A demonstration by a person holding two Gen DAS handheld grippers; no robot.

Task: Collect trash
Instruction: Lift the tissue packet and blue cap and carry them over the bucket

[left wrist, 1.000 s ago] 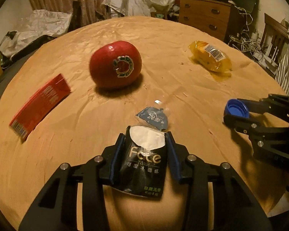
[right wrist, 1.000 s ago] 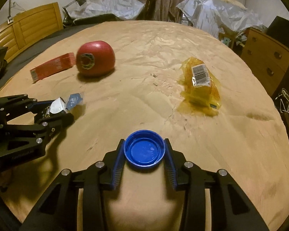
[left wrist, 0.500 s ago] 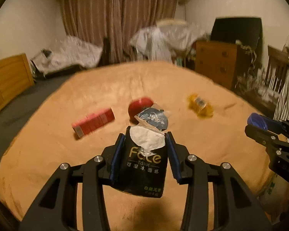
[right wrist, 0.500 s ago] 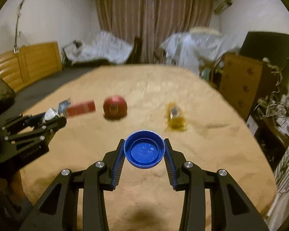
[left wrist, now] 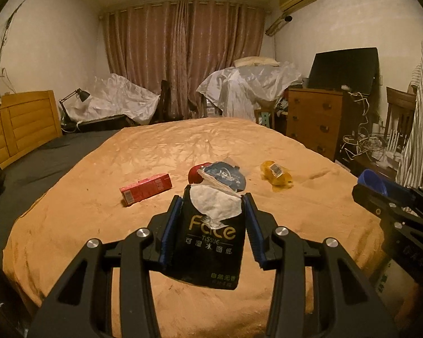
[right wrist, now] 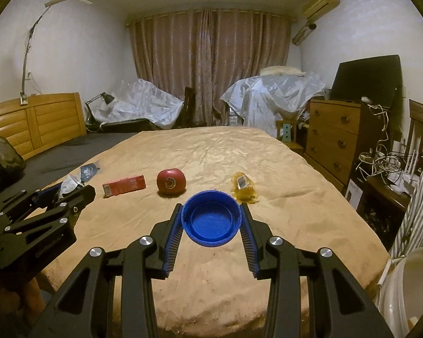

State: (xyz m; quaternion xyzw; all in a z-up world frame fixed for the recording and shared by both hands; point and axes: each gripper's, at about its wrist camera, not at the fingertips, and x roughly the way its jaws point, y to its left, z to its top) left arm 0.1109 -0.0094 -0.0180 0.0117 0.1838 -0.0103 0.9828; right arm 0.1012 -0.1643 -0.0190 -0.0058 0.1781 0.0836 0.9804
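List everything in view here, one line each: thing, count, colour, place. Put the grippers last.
tissue pack: 1, black with white tissue showing, clamped in the left gripper
bottle cap: 1, blue, clamped in the right gripper, open side towards the camera
carton: 1, red, lying on the orange blanket, left of the apple
apple: 1, red with a sticker, on the blanket, near the middle
wrapper: 1, yellow with a barcode label, on the blanket, right of the apple
blanket: 1, orange, spread over the bed
dresser: 1, brown wood, right of the bed
desk lamp: 1, black, far left by the headboard
left gripper: 1, black with blue pads, shut on the pack
right gripper: 1, black with blue pads, shut on the cap
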